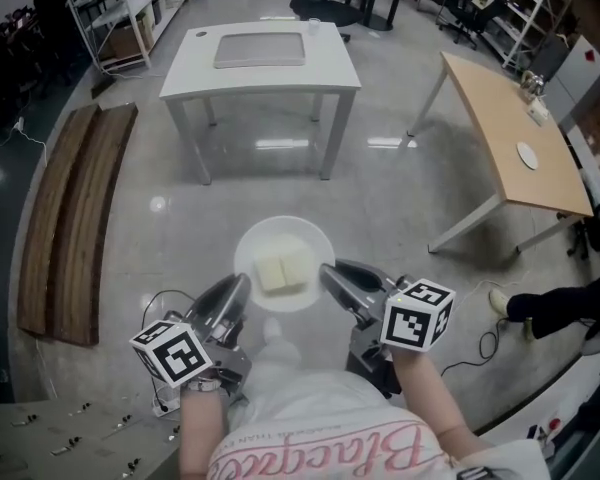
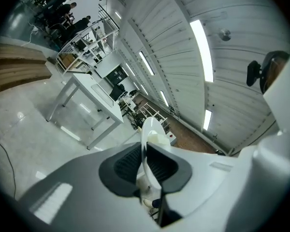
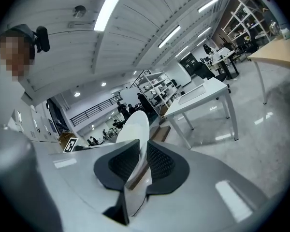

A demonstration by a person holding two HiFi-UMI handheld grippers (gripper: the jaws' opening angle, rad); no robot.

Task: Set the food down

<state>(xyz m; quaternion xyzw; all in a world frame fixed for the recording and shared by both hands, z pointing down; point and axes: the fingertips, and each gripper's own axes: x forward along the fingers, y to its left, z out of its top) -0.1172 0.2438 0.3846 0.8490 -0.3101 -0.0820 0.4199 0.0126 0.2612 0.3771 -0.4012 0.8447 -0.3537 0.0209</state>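
Note:
A white plate (image 1: 304,244) with two pale yellow food slabs (image 1: 284,269) hangs in the air in front of the person, well short of the white table (image 1: 265,73). My left gripper (image 1: 239,290) is shut on the plate's left rim; my right gripper (image 1: 328,274) is shut on its right rim. In the left gripper view the plate (image 2: 150,127) stands edge-on between the dark pads (image 2: 128,164), the food (image 2: 159,140) just visible. In the right gripper view the plate (image 3: 134,124) is pinched edge-on between the pads (image 3: 159,162).
A grey mat (image 1: 260,48) and a small cup (image 1: 314,26) lie on the white table. A wooden table (image 1: 500,128) stands to the right, long wooden boards (image 1: 75,218) lie on the floor at left. Shelving racks (image 1: 120,8) line the back. A person's foot (image 1: 505,303) shows at right.

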